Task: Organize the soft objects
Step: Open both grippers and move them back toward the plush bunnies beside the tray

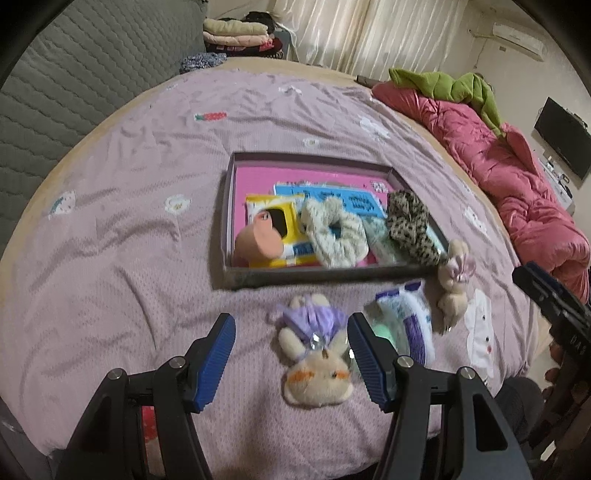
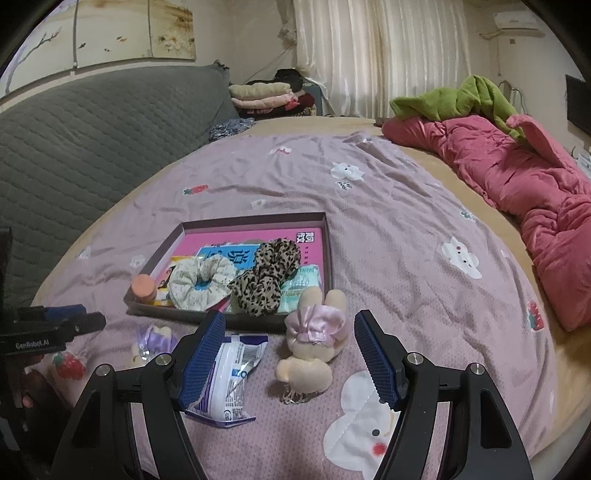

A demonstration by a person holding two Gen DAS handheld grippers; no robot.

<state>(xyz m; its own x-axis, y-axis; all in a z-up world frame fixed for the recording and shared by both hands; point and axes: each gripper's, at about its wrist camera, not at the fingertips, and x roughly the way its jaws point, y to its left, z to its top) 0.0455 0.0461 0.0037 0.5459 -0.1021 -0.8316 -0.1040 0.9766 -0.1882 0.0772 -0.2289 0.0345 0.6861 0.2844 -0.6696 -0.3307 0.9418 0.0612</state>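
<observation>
A shallow box (image 1: 236, 206) (image 2: 159, 254) with a pink floor lies on the bed and holds a cream scrunchie (image 1: 332, 232) (image 2: 201, 282), a leopard scrunchie (image 1: 408, 225) (image 2: 267, 277), a peach sponge (image 1: 256, 242) (image 2: 143, 288) and packets. In front of it lie a plush bunny in a purple dress (image 1: 314, 350) (image 2: 155, 339), a purple-white tissue packet (image 1: 404, 321) (image 2: 231, 376) and a plush bunny with a pink bow (image 1: 452, 284) (image 2: 312, 343). My left gripper (image 1: 291, 363) is open around the purple bunny. My right gripper (image 2: 290, 363) is open around the pink-bow bunny.
The bed has a lilac printed sheet (image 1: 129, 221) (image 2: 406, 240). A pink quilt (image 1: 517, 177) (image 2: 517, 184) with a green blanket (image 2: 461, 98) lies along the right side. A grey quilted headboard (image 2: 92, 140) stands at the left. Folded clothes (image 1: 236, 35) are stacked at the back.
</observation>
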